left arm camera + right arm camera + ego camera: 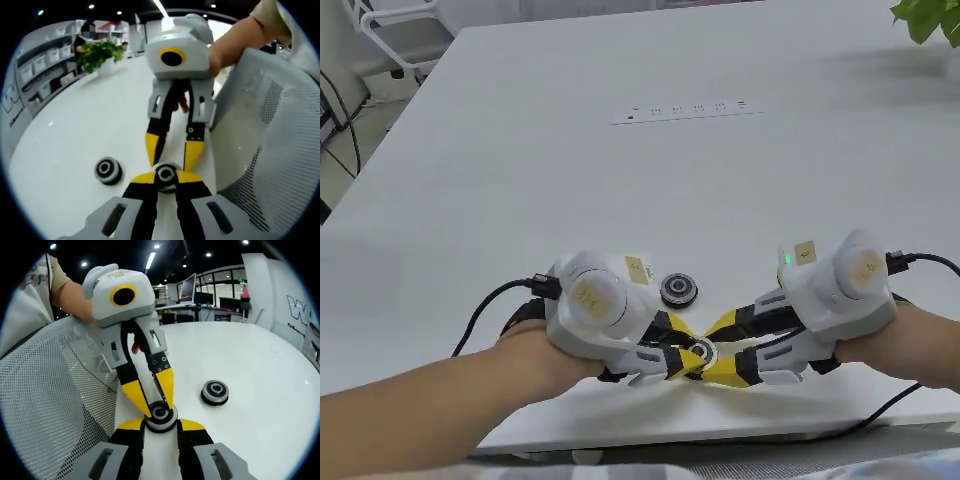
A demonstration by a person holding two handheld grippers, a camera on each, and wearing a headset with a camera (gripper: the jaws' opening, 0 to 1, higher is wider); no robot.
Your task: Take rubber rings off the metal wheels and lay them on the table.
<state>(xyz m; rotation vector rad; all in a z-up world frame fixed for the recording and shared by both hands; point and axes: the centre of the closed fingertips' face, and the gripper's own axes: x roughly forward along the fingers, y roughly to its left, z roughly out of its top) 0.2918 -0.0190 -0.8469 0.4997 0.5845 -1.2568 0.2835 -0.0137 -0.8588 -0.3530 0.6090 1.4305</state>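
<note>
Two wheels and two grippers are before you. Each wheel is a silver metal hub with a dark centre, wrapped in a black rubber ring. One wheel [700,352] sits at the near edge of the table [620,180], caught between both grippers. Your left gripper [166,177] is clamped on its sides, and your right gripper [161,424] pinches it from the opposite direction, yellow tips nose to nose. The other wheel [678,289] lies flat on the table just beyond, touching neither gripper.
</note>
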